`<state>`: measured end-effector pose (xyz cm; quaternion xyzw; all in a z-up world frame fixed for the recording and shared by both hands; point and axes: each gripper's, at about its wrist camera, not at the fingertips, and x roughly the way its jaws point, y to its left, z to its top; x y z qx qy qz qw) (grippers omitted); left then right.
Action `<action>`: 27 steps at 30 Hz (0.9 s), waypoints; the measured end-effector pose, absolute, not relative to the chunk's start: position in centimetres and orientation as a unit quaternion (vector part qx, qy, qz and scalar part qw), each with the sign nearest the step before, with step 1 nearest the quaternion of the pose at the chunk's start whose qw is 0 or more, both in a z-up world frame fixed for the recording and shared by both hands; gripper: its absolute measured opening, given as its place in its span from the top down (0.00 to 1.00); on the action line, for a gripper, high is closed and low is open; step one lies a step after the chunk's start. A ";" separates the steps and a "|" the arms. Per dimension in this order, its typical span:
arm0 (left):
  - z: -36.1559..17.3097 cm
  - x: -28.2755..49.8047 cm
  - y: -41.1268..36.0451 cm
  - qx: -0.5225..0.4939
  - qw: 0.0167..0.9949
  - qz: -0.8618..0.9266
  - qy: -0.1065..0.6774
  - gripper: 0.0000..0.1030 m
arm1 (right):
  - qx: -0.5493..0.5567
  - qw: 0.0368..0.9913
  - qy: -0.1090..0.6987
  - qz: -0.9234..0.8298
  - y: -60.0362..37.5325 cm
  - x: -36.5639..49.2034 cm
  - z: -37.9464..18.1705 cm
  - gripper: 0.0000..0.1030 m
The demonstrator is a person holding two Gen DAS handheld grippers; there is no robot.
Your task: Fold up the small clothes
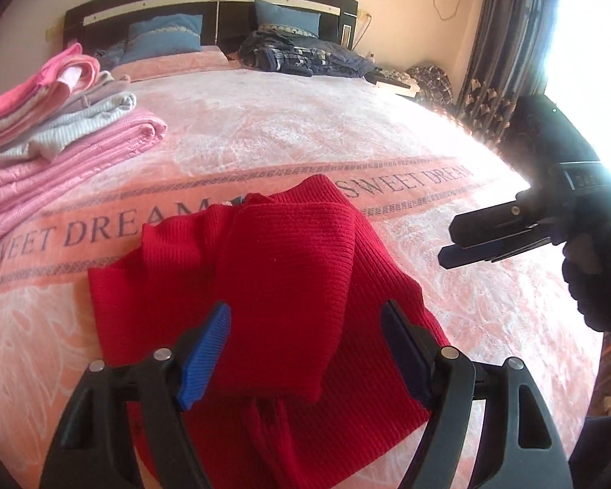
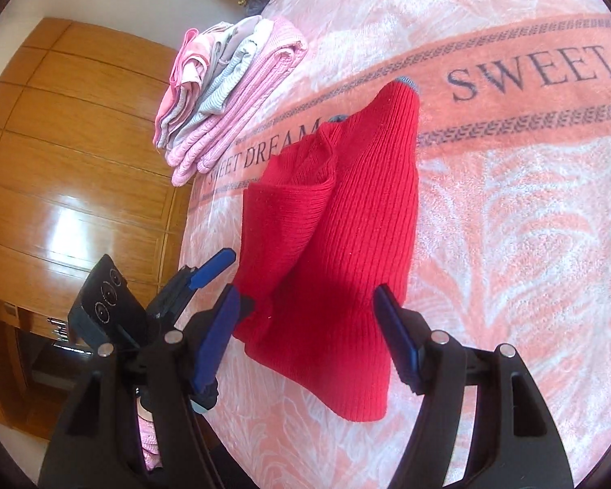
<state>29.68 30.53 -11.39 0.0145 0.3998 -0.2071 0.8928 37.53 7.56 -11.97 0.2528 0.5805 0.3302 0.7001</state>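
Now | one red sweater [image 1: 281, 269] | one folded stack [image 1: 57, 130] | two hand-held grippers, jaws apart

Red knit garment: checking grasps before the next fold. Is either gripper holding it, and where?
Neither. The left gripper and right gripper are open above the red garment.

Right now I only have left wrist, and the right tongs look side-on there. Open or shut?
Observer: Open. The right wrist view shows the right tongs spread wide over the red sweater.
Operator: Gripping any cloth?
Observer: No. Both pads are bare, nothing pinched.
Operator: What's past the folded stack?
Observer: A wooden wardrobe stands beyond the folded stack, off the bed's edge.
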 end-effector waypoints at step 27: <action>-12.8 35.2 42.0 -0.193 0.885 -0.129 0.404 0.50 | 0.244 0.703 0.585 0.322 4.8 36.9 -13.4 0.34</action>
